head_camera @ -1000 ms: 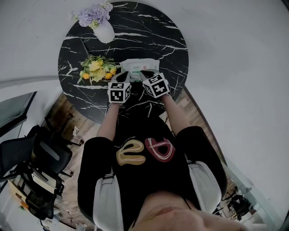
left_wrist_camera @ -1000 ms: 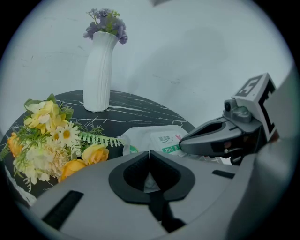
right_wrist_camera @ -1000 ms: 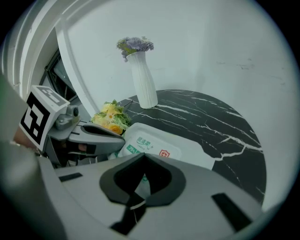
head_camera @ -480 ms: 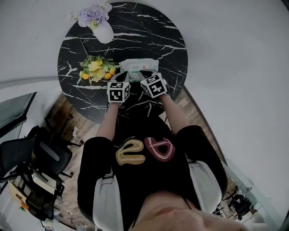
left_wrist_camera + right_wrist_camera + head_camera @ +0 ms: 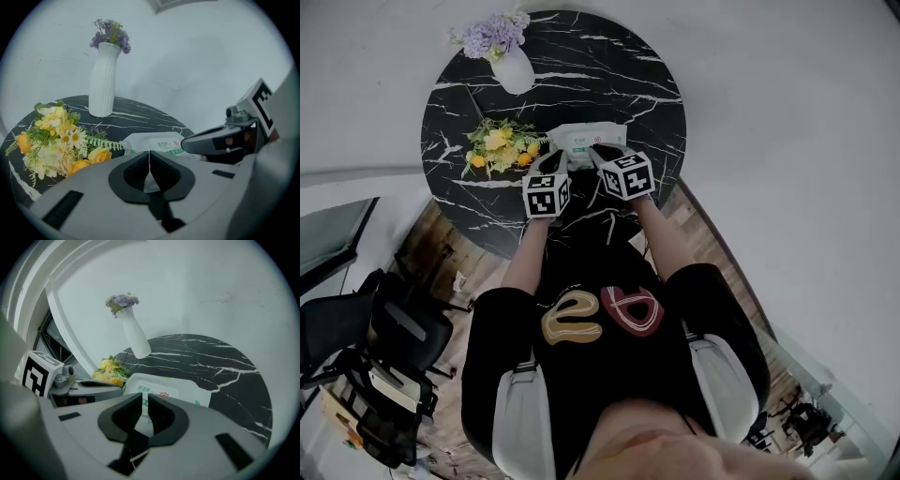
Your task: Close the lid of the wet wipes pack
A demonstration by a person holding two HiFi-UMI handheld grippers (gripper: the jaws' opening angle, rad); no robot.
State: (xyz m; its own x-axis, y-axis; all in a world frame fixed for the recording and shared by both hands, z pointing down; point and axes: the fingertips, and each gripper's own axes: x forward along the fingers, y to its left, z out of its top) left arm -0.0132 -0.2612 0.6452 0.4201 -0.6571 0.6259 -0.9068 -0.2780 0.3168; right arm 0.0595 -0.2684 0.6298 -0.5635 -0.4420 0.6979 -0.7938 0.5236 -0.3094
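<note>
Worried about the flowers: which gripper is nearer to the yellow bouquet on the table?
Left. The left gripper is just beside the yellow bouquet; the right gripper, jaws opening with nothing between them, is farther off, at the wipes pack.

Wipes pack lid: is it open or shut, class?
Shut, it seems: the lid lies flat on the wipes pack, and neither gripper view shows a raised flap.

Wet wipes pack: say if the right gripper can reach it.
Likely yes: the right gripper sits at the wet wipes pack's near edge, jaws opening, gripping nothing, and nothing stands in the way.
</note>
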